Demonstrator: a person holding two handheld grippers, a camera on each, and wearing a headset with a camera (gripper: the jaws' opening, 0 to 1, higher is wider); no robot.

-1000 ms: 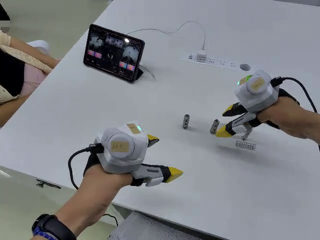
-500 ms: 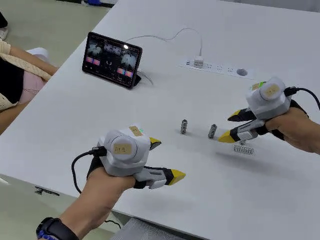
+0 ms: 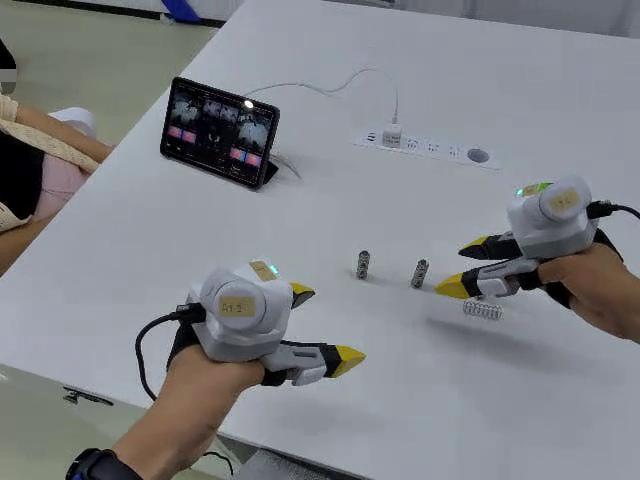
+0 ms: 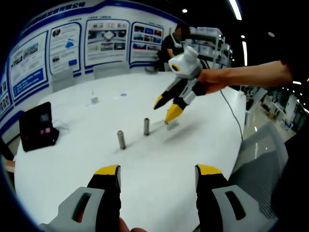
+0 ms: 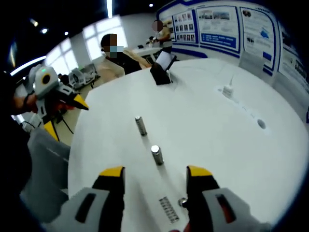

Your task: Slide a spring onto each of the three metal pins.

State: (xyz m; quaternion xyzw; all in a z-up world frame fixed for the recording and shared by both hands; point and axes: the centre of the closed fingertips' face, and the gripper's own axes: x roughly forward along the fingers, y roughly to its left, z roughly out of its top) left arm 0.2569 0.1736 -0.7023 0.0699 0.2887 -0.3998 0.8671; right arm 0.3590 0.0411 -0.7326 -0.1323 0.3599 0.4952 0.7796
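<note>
First pin (image 3: 363, 264) and second pin (image 3: 420, 273) look sleeved; last spring (image 3: 483, 310) lies loose on tabletop (image 3: 330, 180) just under R gripper (image 3: 460, 266), jaws spread, empty. L gripper (image 3: 328, 323) idle, jaws spread. Next: R pinches spring, threads it onto apparent third pin (image 5: 182, 202) beside it.

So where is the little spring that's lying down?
In the head view the spring lies flat on the white table, on the right side, just below the right gripper and right of the nearest upright pin.

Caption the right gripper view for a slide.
Open right hand-held gripper above a loose spring, two upright pins ahead.
</note>
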